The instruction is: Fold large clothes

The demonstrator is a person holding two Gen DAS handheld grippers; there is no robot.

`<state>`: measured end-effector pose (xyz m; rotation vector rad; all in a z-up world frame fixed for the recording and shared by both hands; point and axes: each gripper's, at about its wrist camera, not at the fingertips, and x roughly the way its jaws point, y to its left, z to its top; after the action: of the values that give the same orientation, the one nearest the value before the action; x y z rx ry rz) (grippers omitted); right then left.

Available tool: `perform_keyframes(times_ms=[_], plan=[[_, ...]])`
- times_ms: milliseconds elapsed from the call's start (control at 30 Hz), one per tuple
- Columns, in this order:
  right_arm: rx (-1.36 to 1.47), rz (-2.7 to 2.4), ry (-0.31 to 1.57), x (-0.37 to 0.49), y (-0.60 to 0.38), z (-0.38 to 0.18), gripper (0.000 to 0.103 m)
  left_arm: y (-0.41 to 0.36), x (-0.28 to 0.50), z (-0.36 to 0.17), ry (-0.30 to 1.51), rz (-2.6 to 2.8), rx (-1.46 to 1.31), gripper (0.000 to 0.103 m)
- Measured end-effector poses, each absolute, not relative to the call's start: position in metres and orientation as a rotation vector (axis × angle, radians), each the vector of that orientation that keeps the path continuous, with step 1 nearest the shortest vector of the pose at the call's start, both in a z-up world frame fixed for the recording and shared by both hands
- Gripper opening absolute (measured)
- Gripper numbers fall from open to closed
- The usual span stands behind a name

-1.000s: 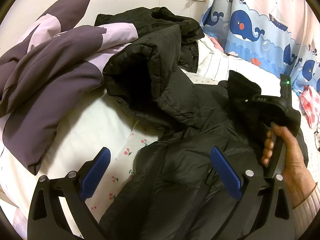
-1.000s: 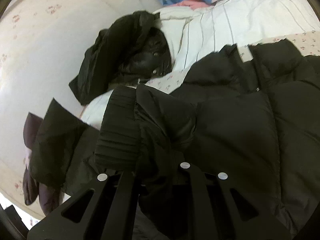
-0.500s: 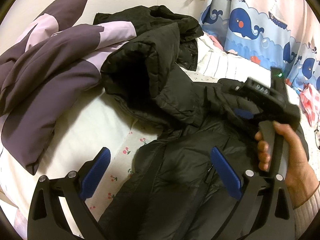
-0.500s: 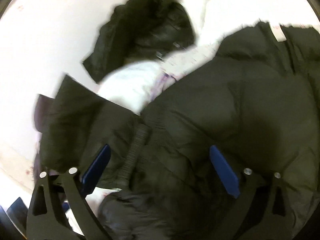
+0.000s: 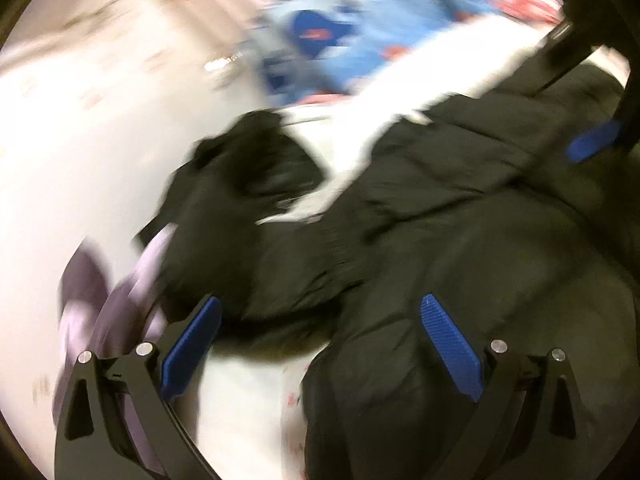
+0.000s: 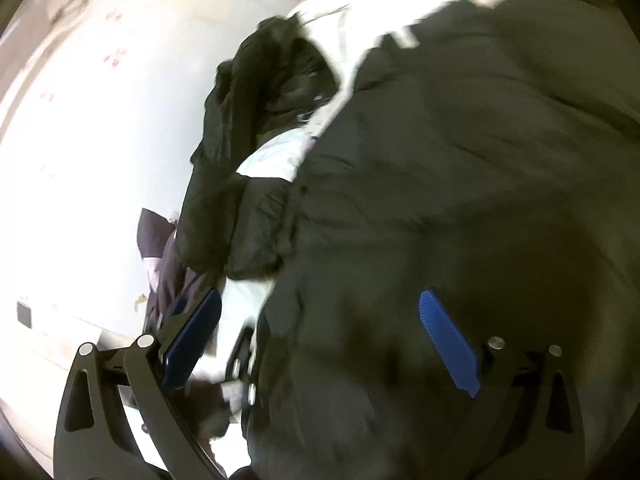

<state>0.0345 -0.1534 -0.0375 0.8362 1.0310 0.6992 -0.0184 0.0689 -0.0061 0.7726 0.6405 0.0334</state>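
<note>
A large black puffer jacket lies spread on the white bed; it also fills the right wrist view. My left gripper is open and empty, just above the jacket's left edge. My right gripper is open and empty over the jacket; it also shows at the upper right of the left wrist view. Both views are blurred by motion.
A second black garment lies bunched further back on the bed. A purple and lilac quilt lies at the left. A blue whale-print curtain hangs behind. The white bed sheet shows between the garments.
My right gripper has let go of the jacket's sleeve and opened. The sleeve now lies on the jacket. Both grippers have swung quickly, and the left view has turned to the right.
</note>
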Motion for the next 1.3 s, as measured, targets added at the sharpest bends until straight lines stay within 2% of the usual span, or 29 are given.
perform_keyframes(times_ms=[133,267,400,567,633,667,700,733,767,800,1000,1300], plan=[[0.903,0.642,0.994,0.008,-0.193,-0.043,0.096,0.069,0.013,-0.01,0.765,-0.125,0.99,0.096],[1.03,0.691,1.003,0.02,-0.2,-0.05,0.096,0.082,0.043,-0.01,0.866,-0.158,1.155,0.096],[1.017,0.712,0.988,0.025,-0.187,-0.045,0.096,0.106,0.083,-0.014,1.024,-0.171,1.053,0.096],[1.049,0.691,0.979,0.026,-0.194,-0.045,0.096,0.111,0.105,-0.041,1.092,-0.143,1.058,0.094],[1.058,0.687,0.974,0.026,-0.198,-0.044,0.096,0.118,0.116,-0.05,1.13,-0.101,1.011,0.075],[1.06,0.687,0.969,0.026,-0.199,-0.043,0.096,0.124,0.123,-0.054,1.166,-0.084,0.958,0.054],[1.06,0.688,0.965,0.025,-0.201,-0.042,0.096,0.127,0.128,-0.053,1.189,-0.079,0.912,0.04],[1.062,0.688,0.963,0.024,-0.201,-0.041,0.096,0.132,0.132,-0.051,1.203,-0.082,0.84,0.035],[1.064,0.688,0.961,0.024,-0.201,-0.04,0.096,0.133,0.133,-0.048,1.197,-0.076,0.805,0.024],[1.066,0.688,0.961,0.024,-0.201,-0.04,0.096,0.132,0.131,-0.043,1.169,-0.069,0.785,0.019],[1.062,0.695,0.968,0.022,-0.198,-0.041,0.096,0.118,0.101,-0.014,0.977,-0.016,0.74,0.01],[1.05,0.698,0.974,0.023,-0.183,-0.039,0.096,0.154,0.081,0.076,0.834,-0.113,0.226,0.008]])
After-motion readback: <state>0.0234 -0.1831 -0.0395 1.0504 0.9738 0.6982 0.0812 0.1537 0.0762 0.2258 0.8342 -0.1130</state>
